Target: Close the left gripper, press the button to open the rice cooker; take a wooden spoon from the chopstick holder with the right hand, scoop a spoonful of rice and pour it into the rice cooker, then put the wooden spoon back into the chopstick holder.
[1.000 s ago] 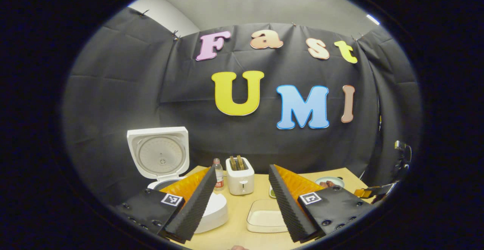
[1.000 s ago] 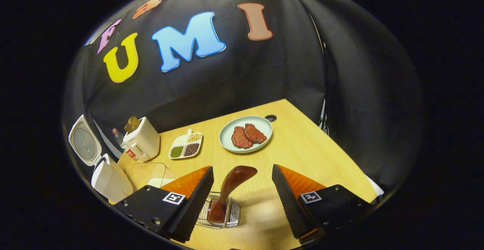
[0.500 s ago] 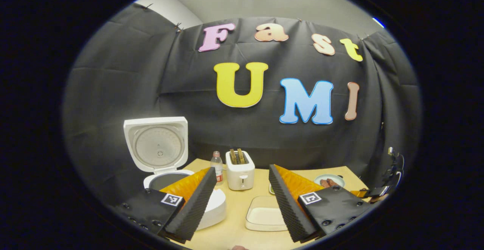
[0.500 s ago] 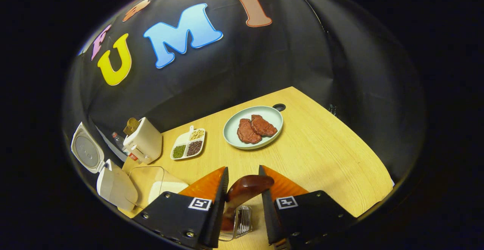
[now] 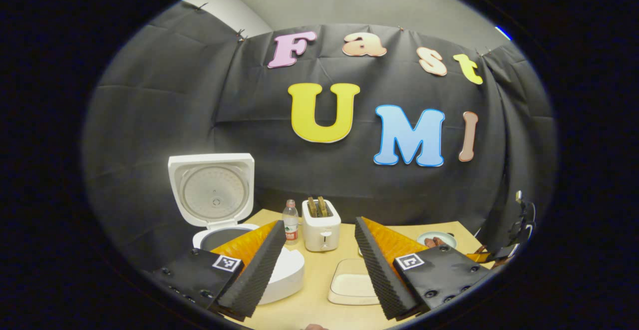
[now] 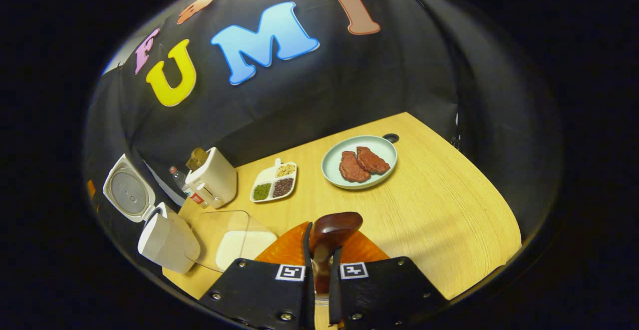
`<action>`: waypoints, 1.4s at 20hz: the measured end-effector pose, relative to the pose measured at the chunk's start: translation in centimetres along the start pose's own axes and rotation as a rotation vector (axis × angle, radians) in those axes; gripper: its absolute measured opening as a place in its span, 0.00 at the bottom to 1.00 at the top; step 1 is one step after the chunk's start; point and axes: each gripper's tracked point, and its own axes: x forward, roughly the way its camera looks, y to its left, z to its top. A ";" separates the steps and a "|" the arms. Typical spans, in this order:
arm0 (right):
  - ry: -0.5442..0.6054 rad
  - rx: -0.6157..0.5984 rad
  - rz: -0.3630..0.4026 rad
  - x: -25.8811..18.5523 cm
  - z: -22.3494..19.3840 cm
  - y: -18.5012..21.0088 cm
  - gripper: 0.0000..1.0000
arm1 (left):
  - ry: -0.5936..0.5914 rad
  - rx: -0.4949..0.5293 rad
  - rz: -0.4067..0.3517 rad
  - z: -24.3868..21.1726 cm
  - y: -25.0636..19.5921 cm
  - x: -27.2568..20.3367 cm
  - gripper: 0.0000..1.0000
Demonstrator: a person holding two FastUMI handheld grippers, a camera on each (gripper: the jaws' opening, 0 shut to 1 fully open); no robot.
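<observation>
I note my right gripper (image 6: 319, 265) clamped on the wooden spoon (image 6: 333, 226); left gripper (image 5: 319, 250) spread apart, rice cooker (image 5: 214, 205) lid up at ten o'clock.

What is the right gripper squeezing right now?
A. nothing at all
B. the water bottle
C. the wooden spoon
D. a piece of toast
C. In the right gripper view, the right gripper has its jaws pressed together on the handle of the wooden spoon, whose rounded dark end sticks up above them.
</observation>
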 end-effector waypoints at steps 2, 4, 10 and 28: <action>-0.059 -0.032 0.017 -1.8 2.4 1.8 0.12 | -0.019 0.008 -0.020 0.5 -0.2 -0.3 0.99; -0.101 -0.080 0.061 -3.5 4.1 4.1 0.11 | -0.030 0.004 -0.026 0.7 0.3 -0.6 0.99; -0.179 -0.174 0.218 -4.4 6.7 13.0 0.11 | -0.050 -0.010 -0.036 1.3 3.0 -0.9 0.99; -0.014 -0.355 0.228 9.7 -7.0 22.5 0.12 | 0.013 0.049 -0.026 -2.1 12.2 -0.5 0.99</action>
